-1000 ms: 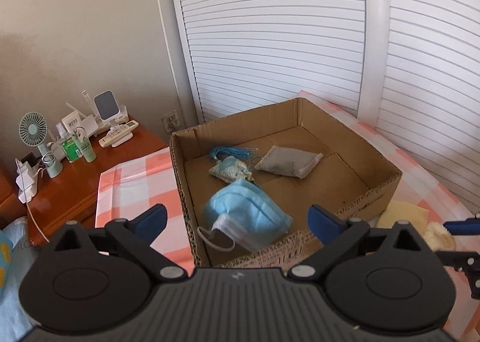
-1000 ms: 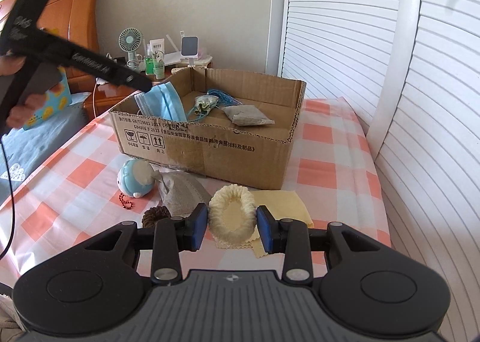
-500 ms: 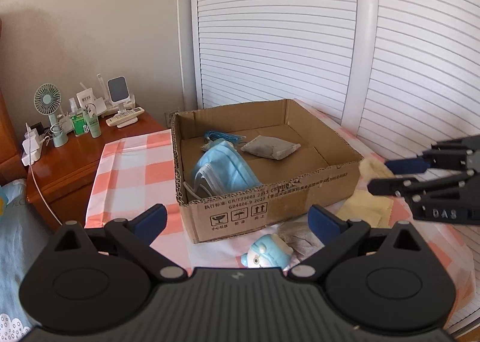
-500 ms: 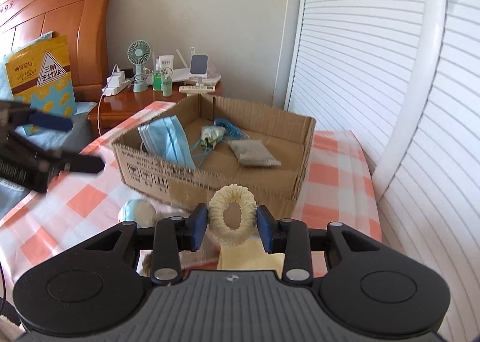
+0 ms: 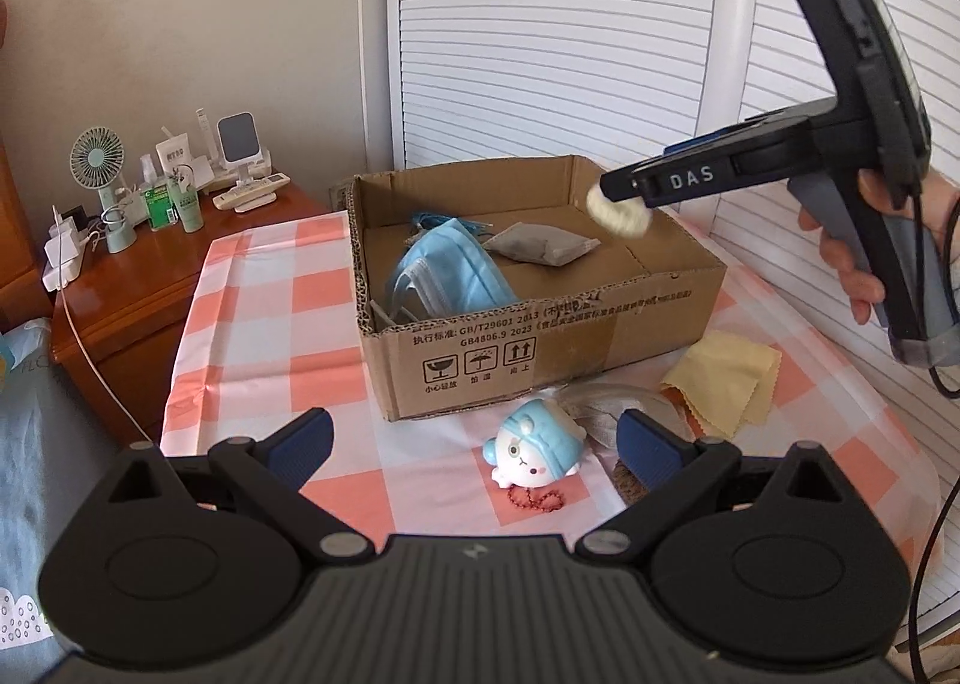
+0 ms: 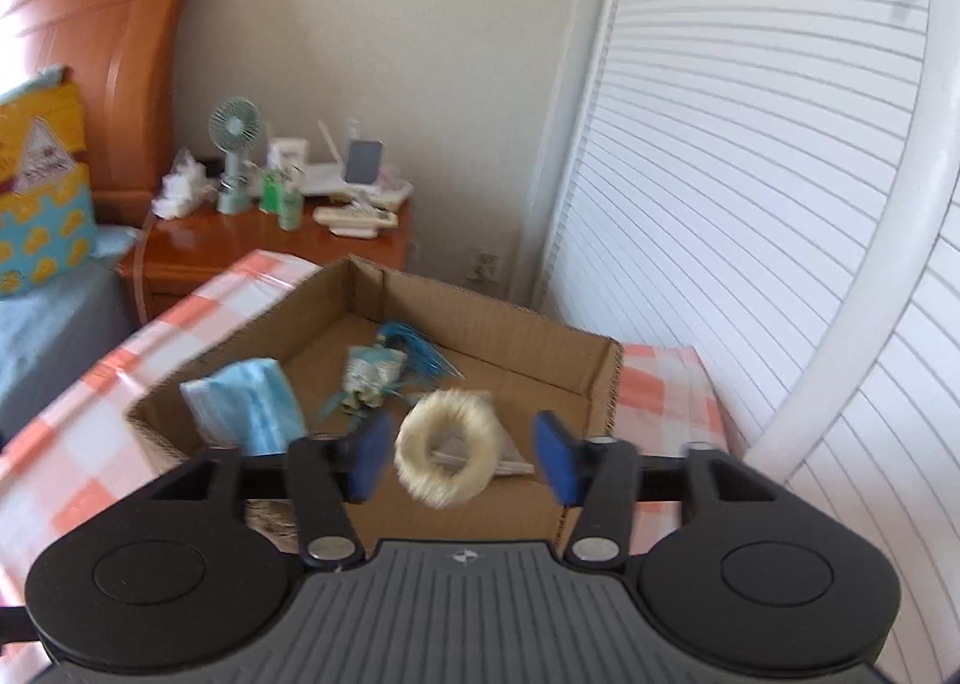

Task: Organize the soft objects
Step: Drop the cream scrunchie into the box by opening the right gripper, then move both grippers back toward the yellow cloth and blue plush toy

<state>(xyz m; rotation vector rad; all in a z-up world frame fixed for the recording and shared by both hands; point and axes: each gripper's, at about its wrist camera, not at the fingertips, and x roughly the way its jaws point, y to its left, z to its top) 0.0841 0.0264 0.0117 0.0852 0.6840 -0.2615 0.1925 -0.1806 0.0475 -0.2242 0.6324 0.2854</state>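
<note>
Right gripper (image 6: 459,459) jaws spread, cream fuzzy ring (image 6: 447,456) loose between pads, dropping toward cardboard box (image 5: 540,348) interior. Left gripper (image 5: 474,444) wide open, empty, plush toy (image 5: 537,453) at 12 o'clock, likely next.

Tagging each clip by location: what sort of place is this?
Most likely a home bedroom: a wooden headboard beside a nightstand with a small fan, and white louvered closet doors. The cardboard box sits on a checked cloth.
</note>
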